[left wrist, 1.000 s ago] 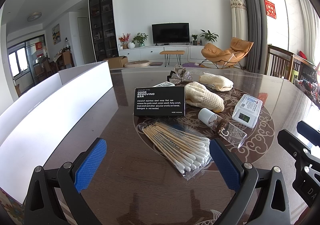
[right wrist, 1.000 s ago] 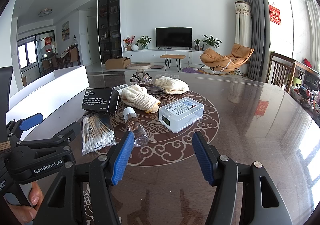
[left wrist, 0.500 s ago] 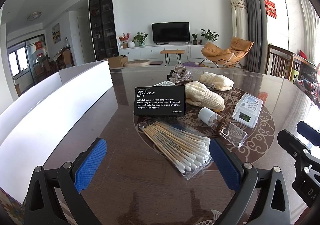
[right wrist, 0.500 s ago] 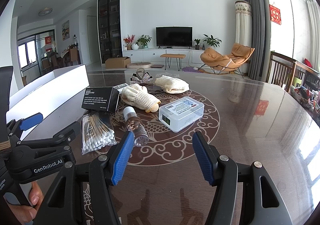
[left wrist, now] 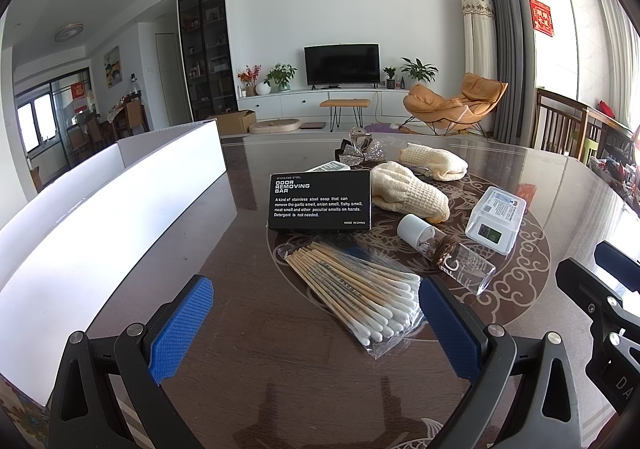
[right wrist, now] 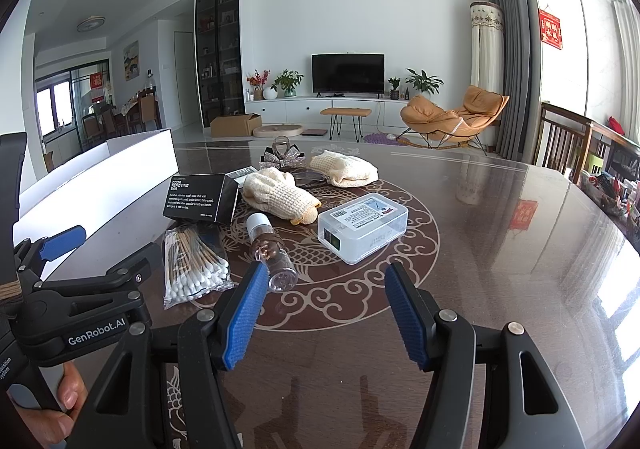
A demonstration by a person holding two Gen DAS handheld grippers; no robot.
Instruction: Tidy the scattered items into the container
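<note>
Glossy dark table (right wrist: 500, 249) in bright living room, television (right wrist: 348, 74) behind

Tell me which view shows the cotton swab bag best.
The left wrist view: the cotton swab bag lies close, nearly centred, sticks and tips distinct. The right wrist view shows the same bag smaller, off to the left, beside the bottle.

A home living room is shown: a flat television (right wrist: 348, 74) is set on a low white cabinet (right wrist: 320, 105), flanked by potted plants (right wrist: 424, 81). An orange lounge chair (right wrist: 452, 115), grey curtains (right wrist: 516, 49) and a dark glass-fronted display cabinet (right wrist: 218, 49) are seen beyond the glossy dark tabletop (right wrist: 500, 249).
</note>
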